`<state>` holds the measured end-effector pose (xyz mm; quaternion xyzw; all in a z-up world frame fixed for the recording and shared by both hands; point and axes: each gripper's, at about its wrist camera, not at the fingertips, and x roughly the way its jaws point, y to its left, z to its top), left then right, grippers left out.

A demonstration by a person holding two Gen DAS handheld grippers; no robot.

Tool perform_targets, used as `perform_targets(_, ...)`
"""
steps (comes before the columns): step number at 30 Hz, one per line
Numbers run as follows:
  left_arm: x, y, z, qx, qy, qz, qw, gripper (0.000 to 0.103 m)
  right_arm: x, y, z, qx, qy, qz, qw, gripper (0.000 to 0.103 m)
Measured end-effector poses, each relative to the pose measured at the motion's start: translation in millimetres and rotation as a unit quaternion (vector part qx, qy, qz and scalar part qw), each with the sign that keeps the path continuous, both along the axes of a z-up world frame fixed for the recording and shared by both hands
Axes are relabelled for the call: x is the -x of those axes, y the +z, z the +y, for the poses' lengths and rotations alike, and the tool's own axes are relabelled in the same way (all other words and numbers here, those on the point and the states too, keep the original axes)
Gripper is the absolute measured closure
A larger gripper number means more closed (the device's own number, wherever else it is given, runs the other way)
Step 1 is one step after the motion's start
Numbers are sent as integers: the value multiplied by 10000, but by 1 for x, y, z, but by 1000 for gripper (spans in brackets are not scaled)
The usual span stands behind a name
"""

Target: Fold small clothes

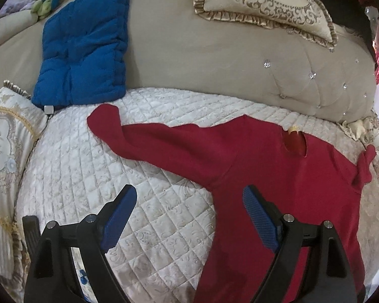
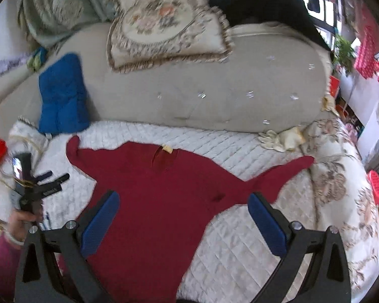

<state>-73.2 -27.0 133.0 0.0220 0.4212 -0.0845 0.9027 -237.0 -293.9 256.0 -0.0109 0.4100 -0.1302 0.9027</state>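
Red knit sweater [image 1: 278, 166] lies flat on the quilted sofa seat [image 1: 144, 222], one sleeve reaching ahead-left of the gaping, empty left claw [image 1: 189, 217], its body under the equally wide, empty right claw [image 2: 184, 219]. Soft, light and floppy, it probably wants pinching at a cuff or shoulder seam.

We saw the quilted cover [image 1: 151, 227] bare to the left of the red sweater [image 1: 278, 176], giving open passage there. Behind, the sofa backrest [image 1: 214, 63] closed off the far side, with a blue cushion [image 1: 86, 43] leaning on it at the left. An embroidered pillow [image 1: 5, 151] blocked the left edge. In the right wrist view, pale gloves [image 2: 283, 137] lay near the right sleeve [image 2: 285, 174].
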Motion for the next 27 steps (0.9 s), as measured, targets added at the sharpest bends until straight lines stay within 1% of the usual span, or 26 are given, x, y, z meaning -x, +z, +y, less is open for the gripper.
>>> perform_targets(3,-2,-6,-3,-18,7,6,10000,35,-28,-47,16,254,102,172,9995,0)
perform_targets(7,-5,-12,-6,-66,48,-16,10000,35,-58,-100,29,126,109,247,9996,0)
perform_targets(11,-9,-16,-9,-103,44,-41,9999,35,-73,-131,35,95,-64,172,9998,0)
perform_targets(14,-14,-22,-13,-63,31,20,10000,35,-83,-145,36,71,-155,149,9997,0)
perform_targets(19,-18,-31,-21,-109,-4,20,9999,35,-97,-155,37,-1,-178,213,9996,0)
perform_targets(27,-27,-41,-21,-123,18,54,9999,35,-109,-168,38,-94,-263,241,9993,0)
